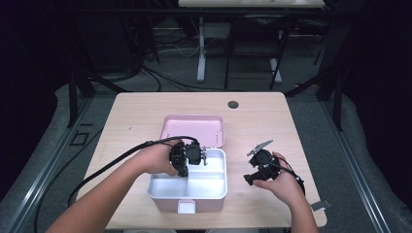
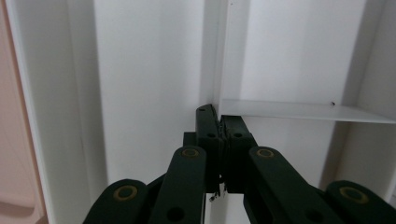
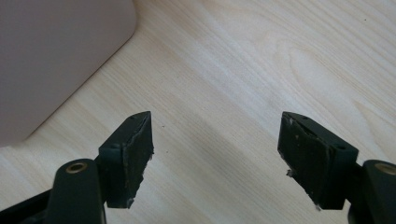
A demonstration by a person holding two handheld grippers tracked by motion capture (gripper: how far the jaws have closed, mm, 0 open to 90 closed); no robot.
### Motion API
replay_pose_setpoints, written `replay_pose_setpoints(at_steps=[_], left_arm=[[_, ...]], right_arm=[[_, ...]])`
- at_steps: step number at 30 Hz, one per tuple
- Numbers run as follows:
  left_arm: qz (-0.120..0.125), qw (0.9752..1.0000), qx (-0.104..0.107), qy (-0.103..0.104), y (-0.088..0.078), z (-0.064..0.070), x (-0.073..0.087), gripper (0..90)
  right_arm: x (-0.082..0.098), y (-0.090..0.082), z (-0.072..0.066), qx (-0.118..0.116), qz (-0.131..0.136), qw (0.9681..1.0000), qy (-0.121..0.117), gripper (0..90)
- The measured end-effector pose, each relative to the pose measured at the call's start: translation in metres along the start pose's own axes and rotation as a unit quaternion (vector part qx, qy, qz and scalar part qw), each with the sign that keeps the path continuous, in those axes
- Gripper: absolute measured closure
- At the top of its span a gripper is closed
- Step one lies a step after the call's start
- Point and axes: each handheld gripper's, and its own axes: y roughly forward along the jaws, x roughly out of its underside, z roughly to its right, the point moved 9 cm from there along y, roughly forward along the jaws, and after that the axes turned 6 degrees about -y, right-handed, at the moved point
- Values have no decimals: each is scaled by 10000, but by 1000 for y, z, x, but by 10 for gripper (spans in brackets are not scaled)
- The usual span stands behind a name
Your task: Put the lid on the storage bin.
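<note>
Two grippers working at table (image 1: pixel 141 109): high view showing left gripper (image 1: pixel 187 158) dipping into pink lunch box (image 1: pixel 188 187) at frame centre; left gripper view showing jaws closed empty beside white divider (image 2: pixel 299 111); right gripper (image 3: pixel 215 149) hovering lower right, jaws gaping over bare wood

High cam overhead; gripper cams close on box (image 1: pixel 214 187), table (image 3: pixel 243 70).

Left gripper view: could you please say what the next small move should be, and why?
Probably lift the left gripper slightly: its jaws are shut at the divider of the white tray, seemingly pinching it, so a gentle pull tests the hold.
</note>
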Motion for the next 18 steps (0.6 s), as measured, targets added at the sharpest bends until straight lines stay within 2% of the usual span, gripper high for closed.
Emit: replay_pose_setpoints(at_steps=[1, 4, 5, 8, 9, 12, 15, 18], left_arm=[[-22, 10000, -17, 20, 0, 0, 0, 876], [-37, 10000, -48, 58, 0, 1, -1, 876], [-34, 10000, -53, 61, 1, 1, -1, 875], [-96, 9999, -78, 114, 0, 1, -1, 875], [-79, 9999, -83, 108, 1, 1, -1, 875], [-115, 9998, -100, 91, 1, 2, -1, 873], [-156, 9998, -103, 90, 1, 1, -2, 873], [-158, 9998, -116, 98, 1, 1, -2, 870]], right_arm=[[1, -1, 0, 8, -62, 10000, -2, 266], [0, 1, 0, 24, -61, 10000, -18, 266], [-1, 2, 1, 51, 13, 10000, -11, 266], [-2, 2, 2, 77, -45, 10000, -1, 281], [-4, 3, 3, 96, 54, 9999, 15, 288], [-8, 1, 4, 76, 105, 9999, 53, 307], [-16, 3, 3, -12, 310, 9995, 96, 315], [-25, 3, 4, -26, 340, 9993, 154, 337]])
